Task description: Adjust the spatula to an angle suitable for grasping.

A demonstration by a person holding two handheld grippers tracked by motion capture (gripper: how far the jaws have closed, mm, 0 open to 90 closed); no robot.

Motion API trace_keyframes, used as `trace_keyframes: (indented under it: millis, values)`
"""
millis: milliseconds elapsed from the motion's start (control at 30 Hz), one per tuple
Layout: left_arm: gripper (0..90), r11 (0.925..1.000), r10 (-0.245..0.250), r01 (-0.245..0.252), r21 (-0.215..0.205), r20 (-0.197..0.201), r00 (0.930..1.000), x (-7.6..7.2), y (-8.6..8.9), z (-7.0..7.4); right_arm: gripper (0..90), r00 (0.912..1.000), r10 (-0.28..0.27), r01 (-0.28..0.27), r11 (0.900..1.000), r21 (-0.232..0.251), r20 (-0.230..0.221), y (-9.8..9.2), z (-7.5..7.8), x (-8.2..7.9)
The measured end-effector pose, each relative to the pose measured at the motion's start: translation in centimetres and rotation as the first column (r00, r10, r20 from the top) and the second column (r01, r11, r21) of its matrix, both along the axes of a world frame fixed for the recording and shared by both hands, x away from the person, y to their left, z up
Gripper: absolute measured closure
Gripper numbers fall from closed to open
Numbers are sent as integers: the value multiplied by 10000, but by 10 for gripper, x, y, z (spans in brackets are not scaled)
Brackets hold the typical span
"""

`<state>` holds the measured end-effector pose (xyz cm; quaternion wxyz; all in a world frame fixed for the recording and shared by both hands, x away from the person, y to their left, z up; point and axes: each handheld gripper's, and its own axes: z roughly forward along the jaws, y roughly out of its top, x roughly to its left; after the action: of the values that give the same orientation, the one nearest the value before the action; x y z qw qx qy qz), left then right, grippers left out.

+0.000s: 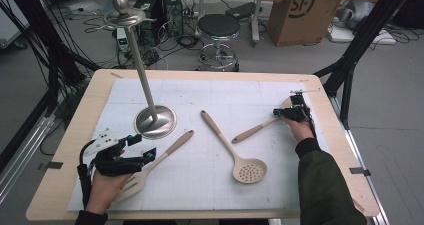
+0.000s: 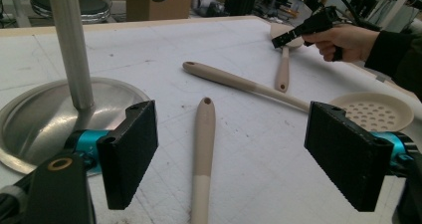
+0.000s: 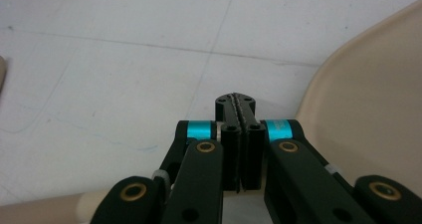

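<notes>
Here left hand-held gripper [image 2: 231,154] spread over spatula handle [image 2: 203,149]; right hand-held gripper [image 3: 241,109] pressed together, seemingly empty.

Black tools [image 3: 241,149] w/ teal collars, brass screws; dark sleeves [image 1: 325,185].

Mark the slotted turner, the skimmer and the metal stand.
slotted turner [image 1: 167,150], high view, handle.
skimmer [image 1: 249,171], high view, perforated bowl.
metal stand [image 1: 155,121], high view, round base.

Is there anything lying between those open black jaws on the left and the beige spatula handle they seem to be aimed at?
Nothing visible does. In the left gripper view the left gripper stands open with the spatula handle running between its jaws on bare white mat. The steel stand sits off to one side, the skimmer to the other.
</notes>
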<state>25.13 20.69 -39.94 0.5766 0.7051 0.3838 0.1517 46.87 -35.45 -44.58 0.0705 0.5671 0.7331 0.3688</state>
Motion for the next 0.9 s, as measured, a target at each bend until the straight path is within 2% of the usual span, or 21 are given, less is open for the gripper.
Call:
trace_keyframes:
  millis: [67,267,300,400,600,667,800,900]
  values:
    - [216,10000,-47,47,-11,2,10000,-1,0,0,900,9999,35,-39,9996,-296,-144,0,3,-3]
    - [217,9998,-87,88,-173,75,9999,-1,0,3,900,9991,-25,7,9991,-419,-434,-3,5,-13]
    - [218,9997,-118,119,-191,84,9999,-2,-1,3,900,9982,-92,63,9988,-484,-596,-5,6,-20]
    - [218,9996,-203,206,-189,116,9997,-3,-4,4,900,9979,-131,96,9984,-553,-634,-5,7,-27]
    - [218,9988,-438,445,-182,340,9985,-5,-12,10,900,9980,-435,430,9990,-105,-458,-11,5,-53]
    - [220,9986,-503,509,-159,402,9979,-6,-13,12,900,9976,-472,464,9988,-168,-507,-13,6,-57]
    - [219,9980,-594,603,-168,506,9970,-7,-16,16,900,9970,-506,471,9970,-613,-583,-13,11,-68]
    - [220,9977,-637,648,-176,552,9964,-8,-17,17,900,9961,-714,704,9973,-207,-523,-17,9,-75]
